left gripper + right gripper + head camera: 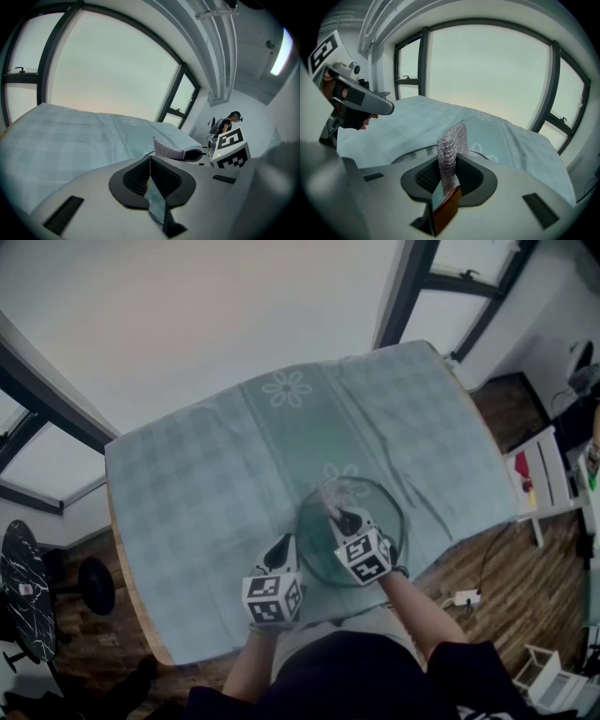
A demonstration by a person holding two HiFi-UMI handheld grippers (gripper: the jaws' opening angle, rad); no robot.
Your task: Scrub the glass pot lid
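Note:
The glass pot lid (373, 505), round with a dark rim, lies on the checked tablecloth (206, 484) near the table's front edge. My right gripper (339, 517) is over the lid, shut on a silvery mesh scrub cloth (452, 152) that sticks out past its jaws (449, 180). The lid's rim (410, 154) curves just beyond them. Whether the cloth touches the glass I cannot tell. My left gripper (281, 549) sits beside the lid's left rim, jaws shut (151, 185) with nothing visible between them. From the left gripper view the cloth (168, 149) shows to the right.
The pale blue-green cloth with flower prints (287, 387) covers the whole table. Its front edge (141, 615) is close to my body. A white chair (548, 474) and a power strip (466, 597) are on the wooden floor at right, a black stool (94, 585) at left. Windows surround the table.

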